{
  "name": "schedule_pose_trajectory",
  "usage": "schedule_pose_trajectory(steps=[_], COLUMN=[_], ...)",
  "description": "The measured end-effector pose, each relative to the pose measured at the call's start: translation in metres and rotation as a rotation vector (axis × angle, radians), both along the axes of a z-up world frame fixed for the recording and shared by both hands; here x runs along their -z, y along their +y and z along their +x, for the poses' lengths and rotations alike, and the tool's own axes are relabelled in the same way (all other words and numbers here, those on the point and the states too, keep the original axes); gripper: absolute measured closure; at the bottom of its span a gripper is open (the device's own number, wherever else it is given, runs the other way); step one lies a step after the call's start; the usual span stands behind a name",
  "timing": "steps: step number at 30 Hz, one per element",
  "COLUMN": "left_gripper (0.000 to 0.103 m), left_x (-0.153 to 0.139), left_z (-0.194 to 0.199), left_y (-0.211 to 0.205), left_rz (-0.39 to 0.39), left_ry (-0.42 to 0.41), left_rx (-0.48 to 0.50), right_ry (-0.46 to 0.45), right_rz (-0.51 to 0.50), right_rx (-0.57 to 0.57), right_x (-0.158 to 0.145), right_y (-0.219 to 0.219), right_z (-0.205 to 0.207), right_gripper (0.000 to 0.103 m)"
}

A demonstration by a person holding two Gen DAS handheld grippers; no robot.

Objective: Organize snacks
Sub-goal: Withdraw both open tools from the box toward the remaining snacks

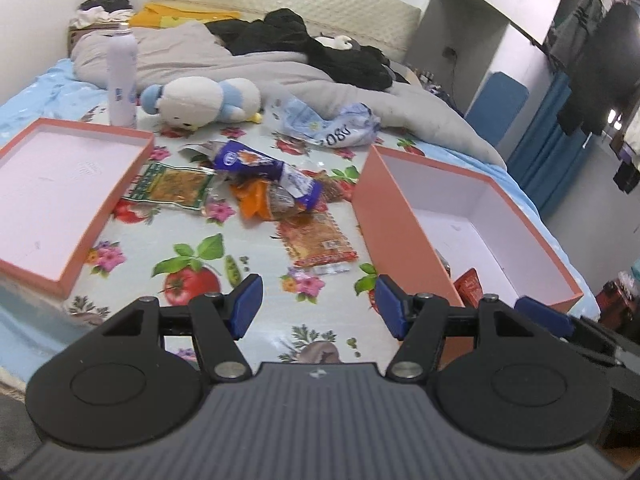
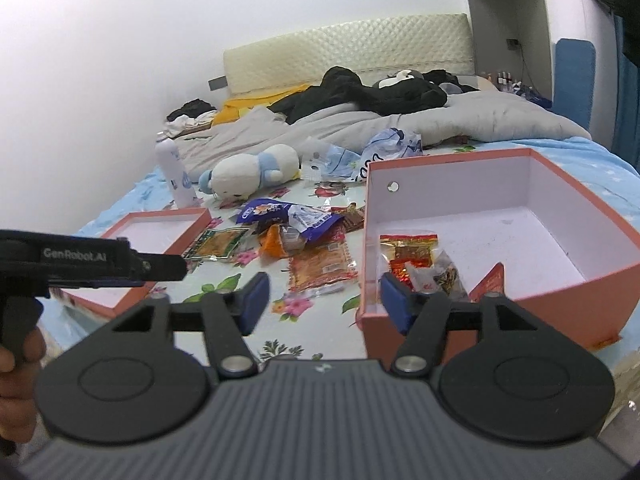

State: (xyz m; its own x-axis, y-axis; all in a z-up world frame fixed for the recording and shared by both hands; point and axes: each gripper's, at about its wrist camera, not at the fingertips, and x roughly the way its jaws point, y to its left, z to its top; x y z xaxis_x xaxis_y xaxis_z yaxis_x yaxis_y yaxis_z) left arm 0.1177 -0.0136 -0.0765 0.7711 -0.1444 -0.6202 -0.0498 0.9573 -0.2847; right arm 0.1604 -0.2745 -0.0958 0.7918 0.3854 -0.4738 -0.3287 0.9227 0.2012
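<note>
Snack pile: loose packets (image 1: pixel 256 184) heaped on the flowered cloth (image 1: pixel 224 280), at 12 o'clock from the left gripper.
Box: salmon box (image 2: pixel 568 292) at 3 o'clock of the pile, holding a few red-and-gold packets (image 2: pixel 412 252).
Lid: shallow lid (image 1: pixel 112 200) at 9 o'clock.
Left gripper (image 1: pixel 318 304): jaws wide, nothing between.
Right gripper (image 2: pixel 324 300): jaws wide, empty, over the box's near corner.
</note>
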Motion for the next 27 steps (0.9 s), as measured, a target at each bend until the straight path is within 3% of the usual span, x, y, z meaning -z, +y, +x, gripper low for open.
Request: schedule_pose_trajectory(steps=[6,13,25,27], left_gripper=[0.036,0.036,0.03,0.02], left_x=[-0.002,0.015,0.049,0.056], left_z=[-0.021,-0.022,0.059,0.082], left_y=[0.022,0.05,0.089,0.097], left_rz=[0.002,-0.017,-0.003,0.016], left_ry=[-0.022,0.019,0.1,0.125], left_rx=[-0.017,-0.069,-0.111,-0.108], right_ry=[-0.02,0.005,0.087,0.097], right_rz=[-0.025,-0.036,-0.085,-0.093], right_rx=[-0.022,-0.094,-0.134,-0.138], right_x=[-0.004,0.0,0.024,0.029], right_y=[0.018,0.047,0.087,0.095], right_z=[-0.017,-0.016,0.049,0.066], right_gripper=[0.035,0.035,0.035,0.035])
